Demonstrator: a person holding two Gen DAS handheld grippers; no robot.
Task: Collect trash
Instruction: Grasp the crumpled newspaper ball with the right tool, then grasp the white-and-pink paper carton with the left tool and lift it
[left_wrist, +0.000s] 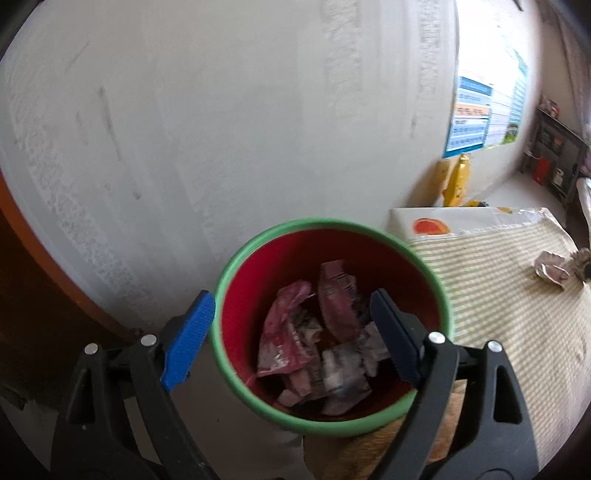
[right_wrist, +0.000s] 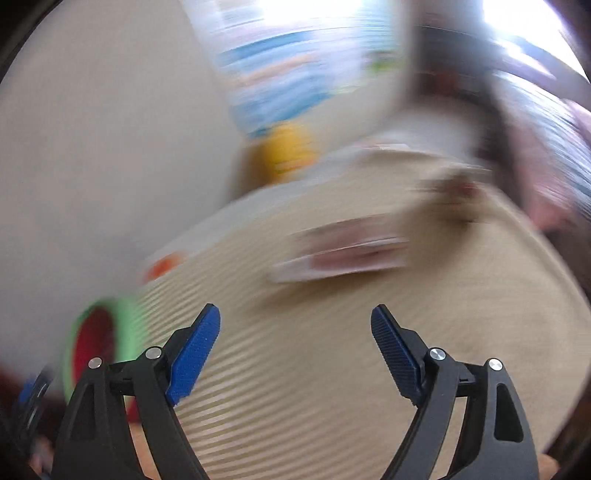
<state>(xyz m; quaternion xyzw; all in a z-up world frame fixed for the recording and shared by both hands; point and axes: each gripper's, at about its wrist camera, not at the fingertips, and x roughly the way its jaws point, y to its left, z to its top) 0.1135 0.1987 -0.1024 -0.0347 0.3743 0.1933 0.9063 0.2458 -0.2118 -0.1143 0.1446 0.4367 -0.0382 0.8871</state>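
Bin at the table's left edge, trash inside it and on the mat

The bin (left_wrist: 334, 325) stands at the near left of the table (left_wrist: 517, 314), against the wall (left_wrist: 221, 129), with wrappers (left_wrist: 314, 343) lying in it. To its right, a crumpled wrapper (left_wrist: 552, 271) lies on the table. Beyond the table's far edge, a bottle (left_wrist: 458, 181) stands by the wall, under a poster (left_wrist: 484, 110).

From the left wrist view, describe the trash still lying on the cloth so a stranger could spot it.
Start at the green-rimmed red bin against the white wall, then follow the striped cloth to its far right edge. There lies a crumpled pale wrapper, the only loose piece outside the bin.
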